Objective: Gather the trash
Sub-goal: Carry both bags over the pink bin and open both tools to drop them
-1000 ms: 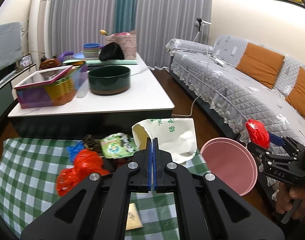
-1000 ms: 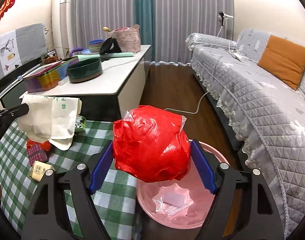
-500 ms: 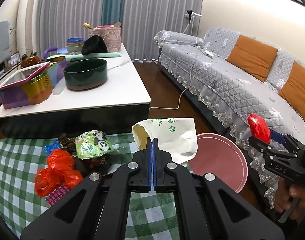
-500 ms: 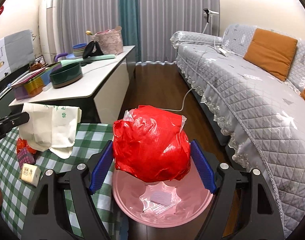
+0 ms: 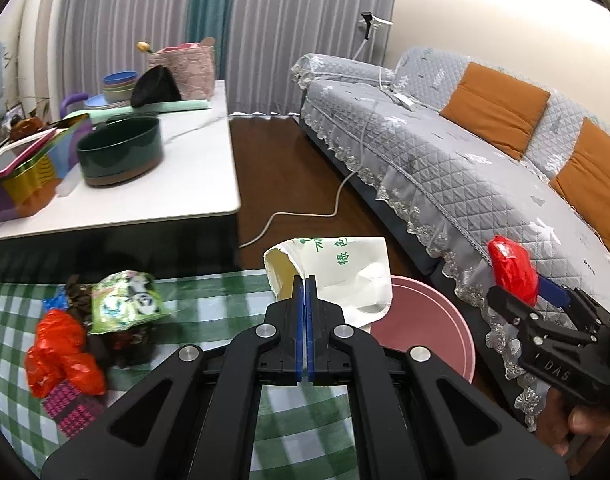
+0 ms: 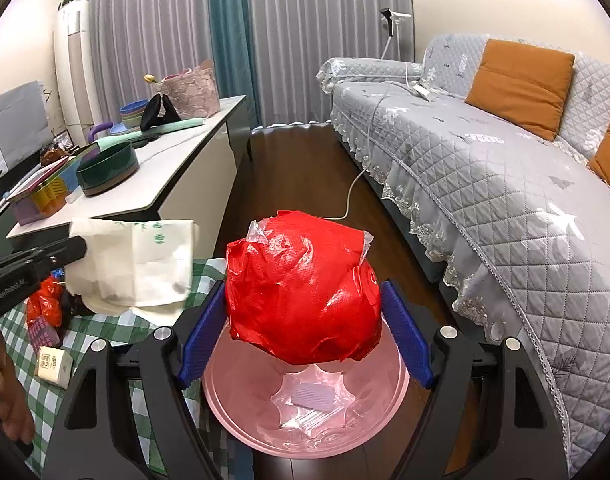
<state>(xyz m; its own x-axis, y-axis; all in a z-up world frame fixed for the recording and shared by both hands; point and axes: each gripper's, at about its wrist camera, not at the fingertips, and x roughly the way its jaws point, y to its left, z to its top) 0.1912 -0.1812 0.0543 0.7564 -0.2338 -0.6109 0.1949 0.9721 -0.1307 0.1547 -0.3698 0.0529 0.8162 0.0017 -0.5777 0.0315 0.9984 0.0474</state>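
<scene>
Now, change: you've carried both loads over toward the pink bin (image 6: 305, 408).
Right gripper (image 6: 305, 332): clamped on the red wrapper ball (image 6: 305, 288), bin at 6 o'clock beneath.
Left gripper (image 5: 305, 300): pinching the white bag (image 5: 345, 276), bin at 3 o'clock.
Meaning: the ball looks ready to drop.

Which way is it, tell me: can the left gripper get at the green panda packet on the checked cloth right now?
Probably not yet. The left gripper is shut on the white paper bag, so it has no free jaws. The green panda packet itself lies uncovered atop the trash pile.
</scene>
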